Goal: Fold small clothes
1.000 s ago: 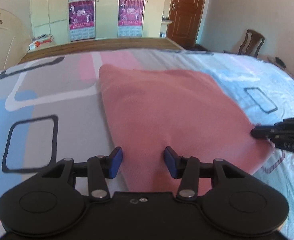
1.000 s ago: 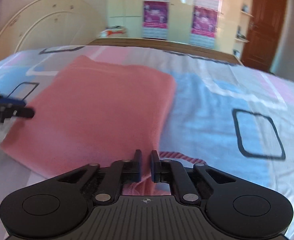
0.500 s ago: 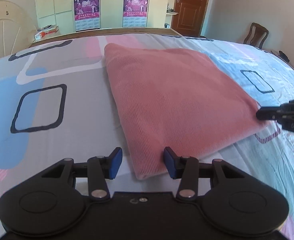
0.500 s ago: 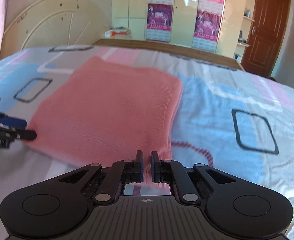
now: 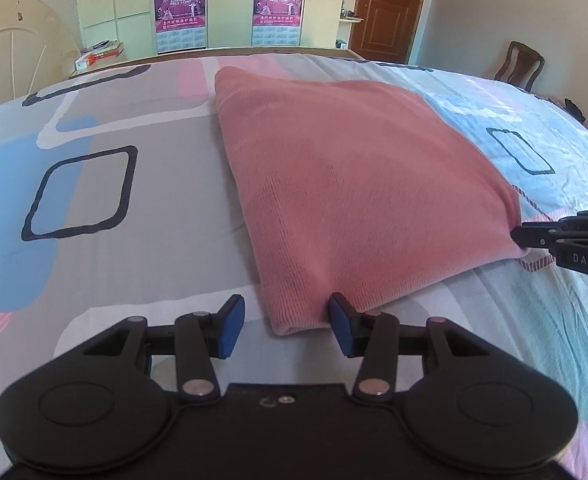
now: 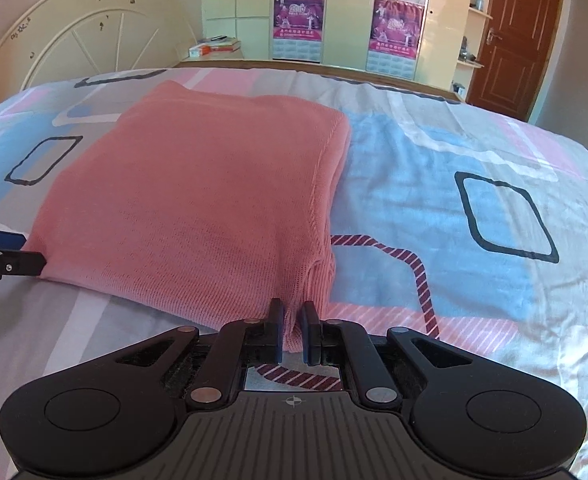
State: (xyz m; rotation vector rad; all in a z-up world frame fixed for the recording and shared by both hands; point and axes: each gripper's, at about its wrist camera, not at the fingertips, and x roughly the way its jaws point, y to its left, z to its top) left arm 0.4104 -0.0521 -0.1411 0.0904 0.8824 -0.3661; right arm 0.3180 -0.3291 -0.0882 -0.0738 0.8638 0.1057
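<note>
Pink knit, one folded garment (image 5: pixel 354 184) on the patterned bedsheet (image 5: pixel 134 240); my two grippers sit at its near corners: left gripper (image 5: pixel 286 326) opening, corner loose between its pads; right gripper (image 6: pixel 293 334) pinching the other; layers underneath I cannot count.

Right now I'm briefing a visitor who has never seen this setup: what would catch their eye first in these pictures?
The folded pink cloth lies in the middle of the patterned bed sheet. The right claw is shut on its near right corner. The left claw is opening, with the near left corner between its blue pads. Behind the bed, two magenta posters hang on the cream wardrobe.
</note>
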